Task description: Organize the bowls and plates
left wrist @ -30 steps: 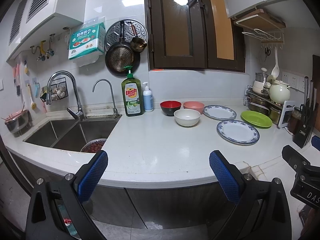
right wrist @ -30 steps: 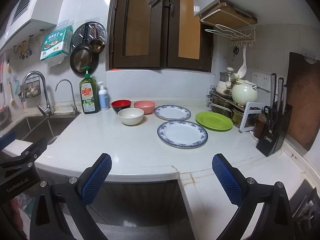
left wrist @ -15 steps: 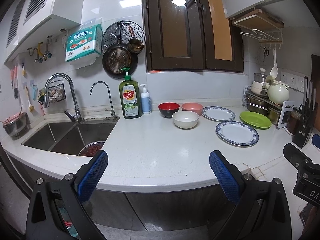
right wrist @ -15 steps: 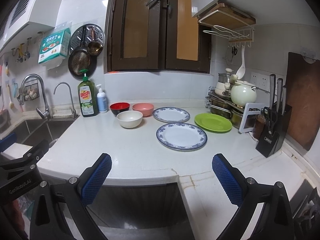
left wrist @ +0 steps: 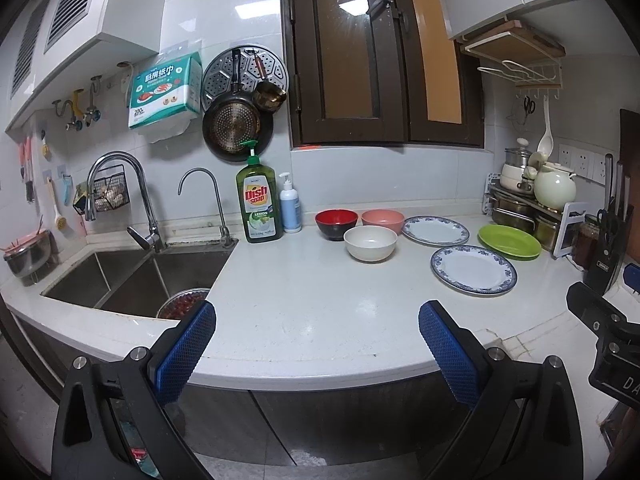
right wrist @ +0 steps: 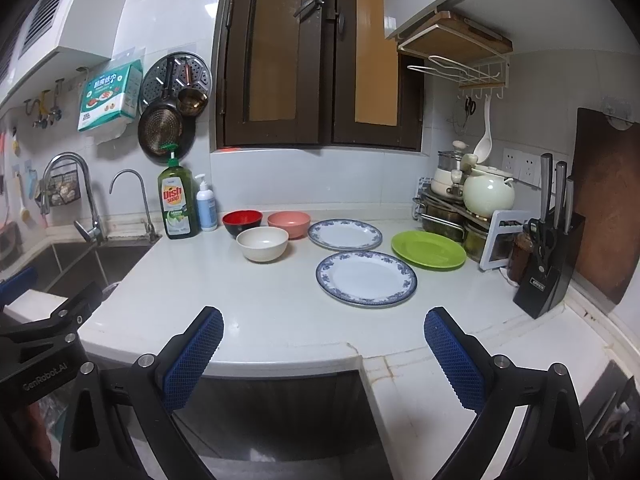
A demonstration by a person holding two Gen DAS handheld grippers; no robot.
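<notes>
- Both claws hang short of the front edge of the surface (right wrist: 280, 312), spread wide and holding nothing: the left claw (left wrist: 316, 344) faces the stretch between the sink (left wrist: 132, 276) and the dishes, the right claw (right wrist: 324, 344) faces the plates.
- Nothing is stacked yet. Three bowls cluster near the back wall: a red bowl (right wrist: 242, 222), a pink bowl (right wrist: 289, 223) beside it, and a white bowl (right wrist: 262, 243) in front, close to both.
- Three plates lie flat to the right: a blue-rimmed plate (right wrist: 366, 283) nearest, a second blue-rimmed plate (right wrist: 345, 234) behind it, and a green plate (right wrist: 428, 249) just beside the pot rack (right wrist: 452, 216).
- The step in hand is likely the first reach; the near blue-rimmed plate suits the right claw, the white bowl the left.
- A flat plate offers only its rim, so the claw should come in low, one finger sliding under the lip, and pinch firmly before lifting.
- Lift straight up and keep the plate level; glazed ware can slip from the pads.
- Steer clear of the knife block (right wrist: 548, 276) and the dish soap bottle (right wrist: 176, 204), both easy to knock.
</notes>
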